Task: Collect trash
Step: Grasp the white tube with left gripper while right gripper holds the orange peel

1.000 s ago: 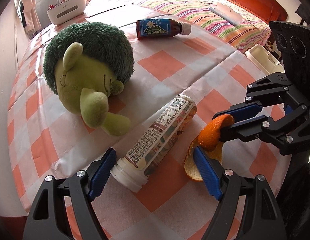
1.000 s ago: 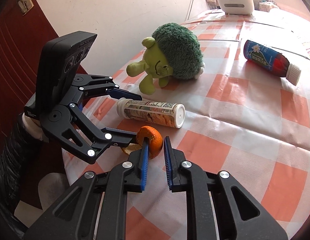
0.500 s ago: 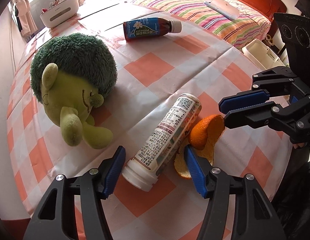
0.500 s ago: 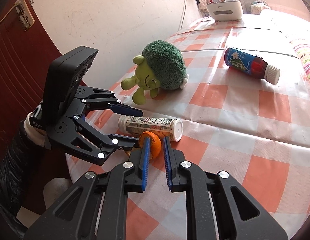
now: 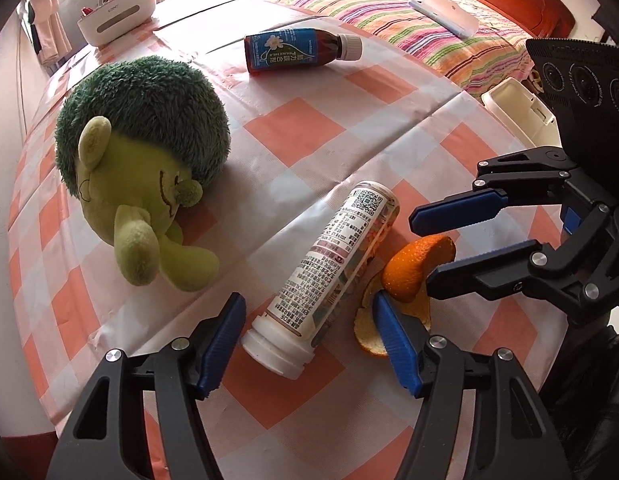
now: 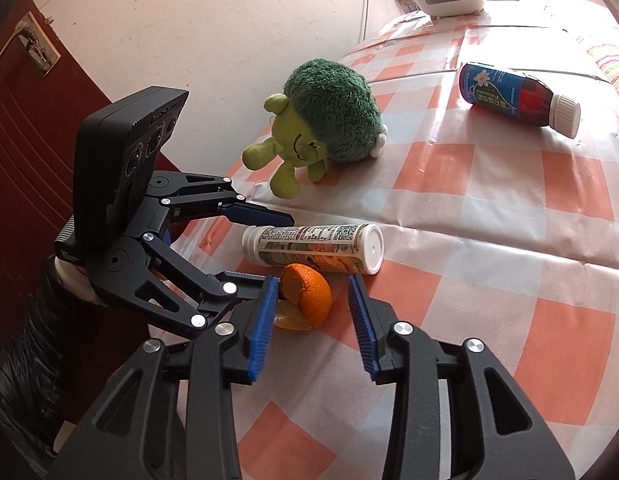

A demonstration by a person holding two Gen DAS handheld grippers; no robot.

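Saw a green plush toy [image 5: 141, 168] far left on the checked table [image 5: 309, 120]. Near the middle lay a white tube [image 5: 329, 276], loose between the opening left gripper [image 5: 309, 344]. Just right sat orange peel [image 6: 305, 296], unheld inside the opening right gripper [image 6: 313, 312]. Far back lay a blue bottle [image 5: 297, 50]. Nothing collected yet; tube, peel, bottle all left.
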